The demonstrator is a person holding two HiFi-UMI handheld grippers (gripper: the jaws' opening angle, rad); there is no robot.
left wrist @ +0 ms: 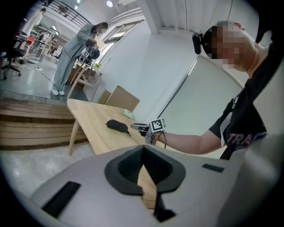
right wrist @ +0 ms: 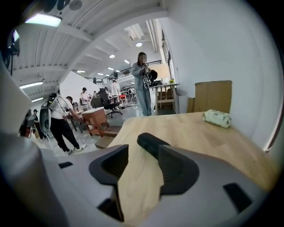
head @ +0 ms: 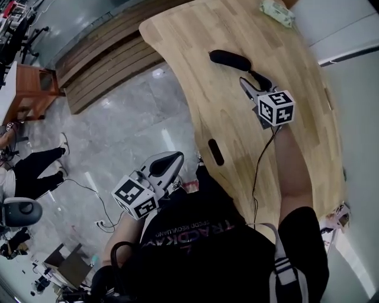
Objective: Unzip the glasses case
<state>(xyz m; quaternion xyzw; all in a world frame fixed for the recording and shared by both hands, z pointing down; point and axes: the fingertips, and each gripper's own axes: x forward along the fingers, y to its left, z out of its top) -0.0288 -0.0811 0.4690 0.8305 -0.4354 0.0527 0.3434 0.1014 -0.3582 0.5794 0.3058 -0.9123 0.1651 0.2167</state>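
Observation:
The black glasses case [head: 230, 59] lies zipped on the wooden table [head: 237, 130], toward its far side. My right gripper [head: 251, 83] hovers over the table just short of the case, pointing at it. In the right gripper view its jaws stand open with bare tabletop between them. The case [right wrist: 150, 142] shows just beyond the tips, partly behind the right-hand jaw. My left gripper [head: 176, 160] hangs off the table's near edge, over the floor by my body, and is shut on nothing. From the left gripper view the case [left wrist: 117, 125] and the right gripper [left wrist: 141, 128] are far ahead.
A pale green pouch [head: 277, 12] lies at the table's far corner. An oval cable slot [head: 216, 152] is cut near the front edge. A white wall panel [head: 349, 35] runs along the table's right side. Wooden steps [head: 106, 53] and people [right wrist: 143, 83] are beyond.

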